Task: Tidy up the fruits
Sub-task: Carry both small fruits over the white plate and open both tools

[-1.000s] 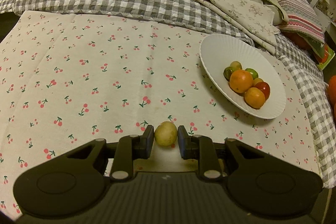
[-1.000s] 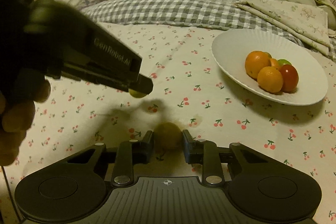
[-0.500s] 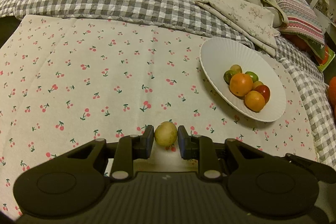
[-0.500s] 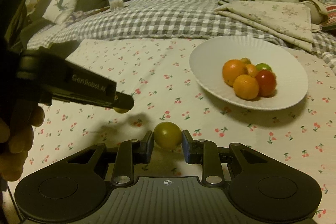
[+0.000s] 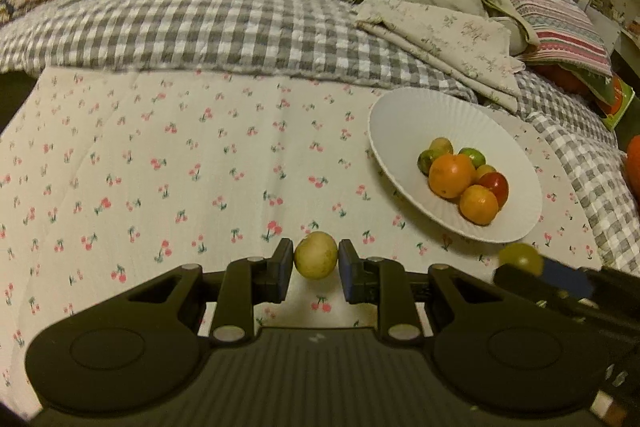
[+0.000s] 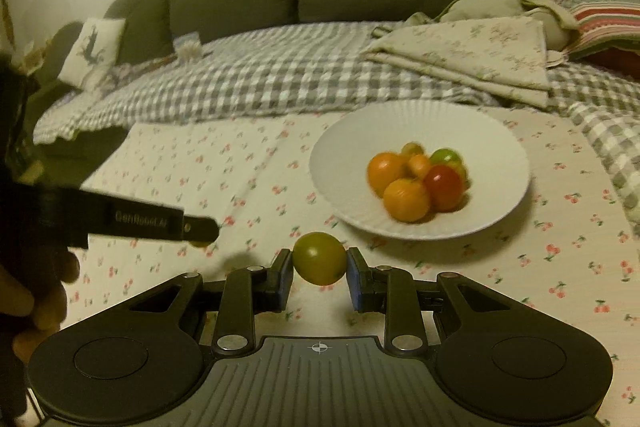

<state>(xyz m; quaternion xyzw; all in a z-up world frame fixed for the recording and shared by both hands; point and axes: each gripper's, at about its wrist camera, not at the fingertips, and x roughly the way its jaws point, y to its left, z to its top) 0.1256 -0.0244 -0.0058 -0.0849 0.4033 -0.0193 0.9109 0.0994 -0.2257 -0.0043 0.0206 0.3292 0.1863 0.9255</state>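
We have lifted our right gripper [image 6: 319, 265] off the cherry-print cloth [image 6: 224, 179] toward the plate [image 6: 500, 211], jaws clenched on a green fruit [image 6: 319, 258], while the left gripper [image 5: 315, 263] grips a yellow fruit [image 5: 315, 255] just above the cloth

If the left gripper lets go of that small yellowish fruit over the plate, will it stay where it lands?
Probably not. The yellowish fruit in the left gripper is round and smooth, so it will likely roll. The white plate dips toward the middle, so it should settle against the fruit pile. It looks firm and light.

bowl fruit [image 6: 416, 179] motion-blurred, hand [image 6: 24, 307] cropped
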